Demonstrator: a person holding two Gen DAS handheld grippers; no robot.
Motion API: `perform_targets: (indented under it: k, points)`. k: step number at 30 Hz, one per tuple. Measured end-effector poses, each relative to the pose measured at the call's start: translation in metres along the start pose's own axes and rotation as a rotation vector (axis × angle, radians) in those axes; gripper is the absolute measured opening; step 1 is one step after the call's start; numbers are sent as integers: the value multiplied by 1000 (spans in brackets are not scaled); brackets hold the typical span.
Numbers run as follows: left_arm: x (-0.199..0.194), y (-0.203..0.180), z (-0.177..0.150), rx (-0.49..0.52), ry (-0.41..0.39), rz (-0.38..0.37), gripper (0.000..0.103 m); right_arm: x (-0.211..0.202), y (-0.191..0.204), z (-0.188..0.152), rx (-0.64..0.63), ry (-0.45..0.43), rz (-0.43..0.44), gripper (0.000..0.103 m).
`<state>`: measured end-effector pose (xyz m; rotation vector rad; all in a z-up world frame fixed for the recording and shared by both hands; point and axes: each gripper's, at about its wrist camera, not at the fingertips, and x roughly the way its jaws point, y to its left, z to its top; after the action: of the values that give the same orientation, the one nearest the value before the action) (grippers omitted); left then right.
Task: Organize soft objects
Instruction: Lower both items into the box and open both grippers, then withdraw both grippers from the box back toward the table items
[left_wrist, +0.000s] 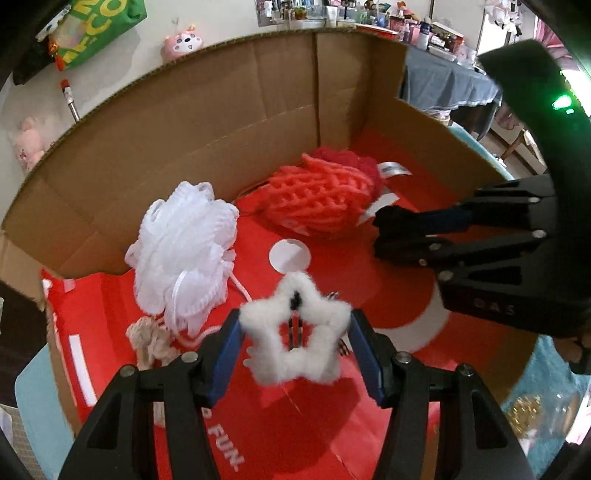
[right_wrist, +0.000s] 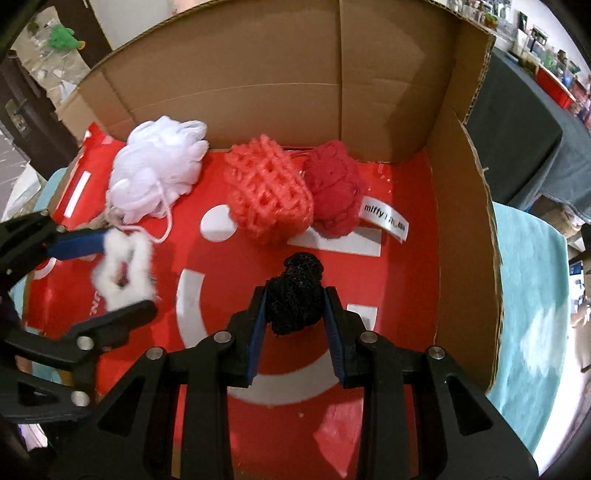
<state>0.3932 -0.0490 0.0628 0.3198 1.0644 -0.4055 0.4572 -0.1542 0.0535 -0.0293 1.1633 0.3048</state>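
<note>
Both loads over the cardboard box (right_wrist: 406, 122): left gripper (left_wrist: 295, 343) clamps the fluffy star (left_wrist: 295, 332), right gripper (right_wrist: 295, 306) pinches the black pouf (right_wrist: 295, 295); next, release near the front edge

Bright indoor light; motion blur; fisheye-warped, dark-vignetted edges.

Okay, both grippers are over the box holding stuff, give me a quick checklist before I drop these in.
1. Left gripper clamps the white fuzzy star: ok.
2. Right gripper clamps the black mesh ball: ok.
3. Both loads hang over the cardboard box: ok.
4. Bare red floor under the black ball: ok.
5. Star clear of the white pouf: ok, apart.
6. Star's small metal parts free of the pads: cannot tell.
</note>
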Motion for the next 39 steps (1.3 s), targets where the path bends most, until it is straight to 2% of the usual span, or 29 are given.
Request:
perform_targets:
  k: [9, 21, 22, 25, 36, 39]
  points:
    - [25, 11, 5, -30, 19, -1, 60, 5, 1, 2, -1, 15, -18, 29]
    - [27, 13, 6, -39, 16, -2, 61, 9, 10, 9, -24, 16, -43, 30]
    - [27, 12, 6, -40, 15, -5, 61, 9, 10, 9, -27, 16, -45, 32]
    - [24, 10, 4, -36, 14, -11, 64, 11, 13, 8, -32, 10, -54, 52]
    - [-17, 20, -11, -71, -53, 11, 81, -14, 21, 0, -29, -46, -83, 54]
    - [-39, 22, -17, -92, -90, 11, 86, -33, 27, -7, -23, -76, -83, 59]
